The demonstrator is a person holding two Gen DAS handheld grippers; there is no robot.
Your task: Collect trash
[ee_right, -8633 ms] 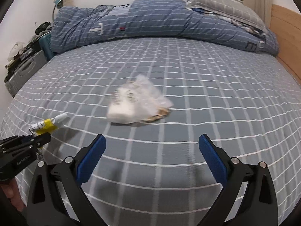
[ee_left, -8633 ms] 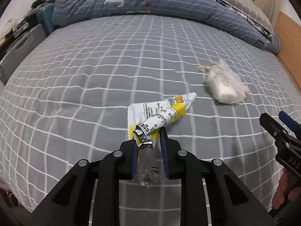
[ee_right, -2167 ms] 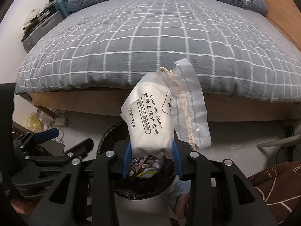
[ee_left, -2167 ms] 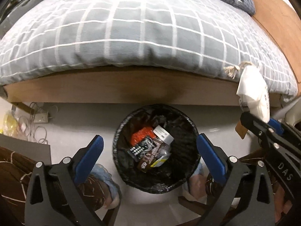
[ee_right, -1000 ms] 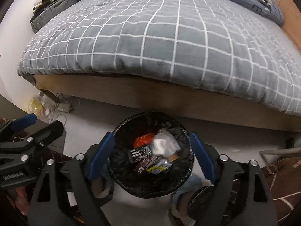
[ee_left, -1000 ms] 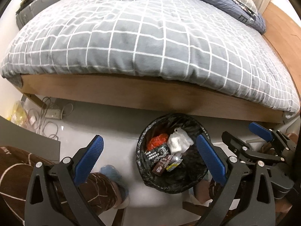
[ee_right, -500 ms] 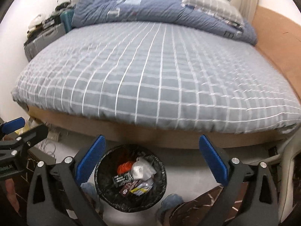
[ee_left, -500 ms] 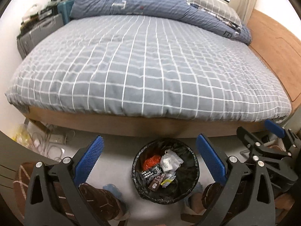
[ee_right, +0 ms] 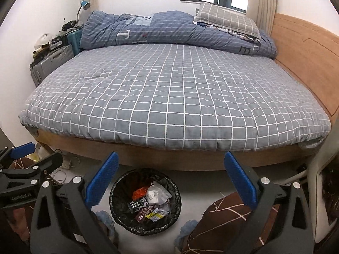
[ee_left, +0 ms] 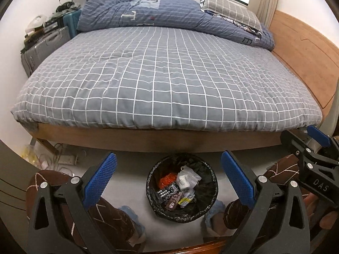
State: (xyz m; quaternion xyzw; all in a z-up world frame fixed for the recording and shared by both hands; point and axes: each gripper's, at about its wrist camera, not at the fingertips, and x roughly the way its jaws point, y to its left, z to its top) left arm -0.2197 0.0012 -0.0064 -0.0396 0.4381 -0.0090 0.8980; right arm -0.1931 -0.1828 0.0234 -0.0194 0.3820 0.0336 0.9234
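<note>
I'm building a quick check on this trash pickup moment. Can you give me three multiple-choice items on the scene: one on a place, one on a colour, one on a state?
1. Where is the trash bin?
A. On the bed
B. On the floor at the foot of the bed
C. Beside the suitcase

2. What colour are the gripper pads?
A. Blue
B. Red
C. Green

3. How do the left gripper and right gripper stand?
A. Both shut on trash
B. One open, one shut
C. Both open and empty

Answers: 1 B, the bin sits below the bed's edge; 2 A, the pads are blue; 3 C, nothing sits between the wide-apart fingers.
</note>
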